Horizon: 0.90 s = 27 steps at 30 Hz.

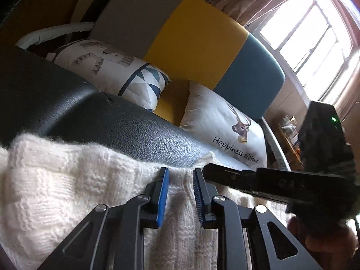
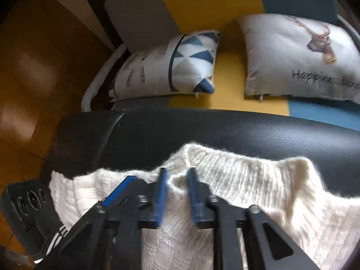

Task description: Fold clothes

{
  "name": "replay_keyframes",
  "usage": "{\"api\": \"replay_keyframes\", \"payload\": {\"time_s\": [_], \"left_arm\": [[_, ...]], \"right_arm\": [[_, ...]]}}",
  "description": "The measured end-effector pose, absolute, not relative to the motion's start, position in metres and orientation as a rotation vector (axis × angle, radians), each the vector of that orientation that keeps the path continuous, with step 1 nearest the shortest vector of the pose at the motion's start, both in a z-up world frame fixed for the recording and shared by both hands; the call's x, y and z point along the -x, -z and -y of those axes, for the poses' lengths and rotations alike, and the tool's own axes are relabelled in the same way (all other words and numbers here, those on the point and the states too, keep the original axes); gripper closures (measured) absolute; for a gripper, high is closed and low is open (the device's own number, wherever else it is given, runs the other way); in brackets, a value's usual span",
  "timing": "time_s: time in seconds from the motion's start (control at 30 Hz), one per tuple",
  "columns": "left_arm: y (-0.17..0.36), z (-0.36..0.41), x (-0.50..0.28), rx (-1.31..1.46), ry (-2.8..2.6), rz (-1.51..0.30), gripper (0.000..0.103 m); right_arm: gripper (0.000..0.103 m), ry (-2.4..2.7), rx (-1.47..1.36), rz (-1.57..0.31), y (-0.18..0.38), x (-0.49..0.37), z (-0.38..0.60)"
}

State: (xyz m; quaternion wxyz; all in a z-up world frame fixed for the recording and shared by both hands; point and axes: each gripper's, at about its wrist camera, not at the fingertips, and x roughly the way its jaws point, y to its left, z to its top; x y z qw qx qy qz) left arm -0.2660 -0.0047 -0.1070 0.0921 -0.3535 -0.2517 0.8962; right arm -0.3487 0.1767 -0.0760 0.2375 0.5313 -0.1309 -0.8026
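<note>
**Mia:** Where is the sweater?

**Ben:** The white knitted sweater [image 1: 67,191] lies on the black leather seat [image 1: 139,130]. It is right under both tools and spreads out past their tips.

**Mia:** What is the left gripper [image 1: 180,193] doing?

**Ben:** Its two blue pads have a gap between them. Sweater shows through the gap, but nothing is pinched. It sits just short of the sweater's far edge.

**Mia:** And the right gripper [image 2: 176,194]?

**Ben:** Same thing. Its fingers are apart, with a little bump of wool between them. The ribbed collar [image 2: 236,164] is just ahead of its tips. I don't think it has squeezed yet.

**Mia:** Why are they so close together?

**Ben:** In the right view, the left tool's blue pad pokes in just beside the right one's left finger. I guess they both want the same top edge, near the collar, so they can lift it evenly and fold it over.

**Mia:** What's past the seat?

**Ben:** Two pillows, one with triangles [image 2: 180,67] and one with a deer [image 2: 303,56]. They are well ahead of the tips.
</note>
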Motion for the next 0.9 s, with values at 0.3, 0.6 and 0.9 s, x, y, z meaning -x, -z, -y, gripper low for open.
{"api": "replay_keyframes", "payload": {"time_s": [0.3,0.6,0.9], "left_arm": [[0.108,0.005,0.266,1.032,-2.654,0.745,0.078],[0.107,0.006,0.266,1.031,-2.651,0.754,0.078],[0.107,0.007,0.266,1.025,-2.654,0.751,0.078]], "right_arm": [[0.102,2.230,-1.331,0.472,0.087,0.358,-0.177],[0.087,2.329,-1.167,0.509,0.044,0.323,-0.211],[0.103,2.253,-1.343,0.374,0.078,0.328,-0.184]]}}
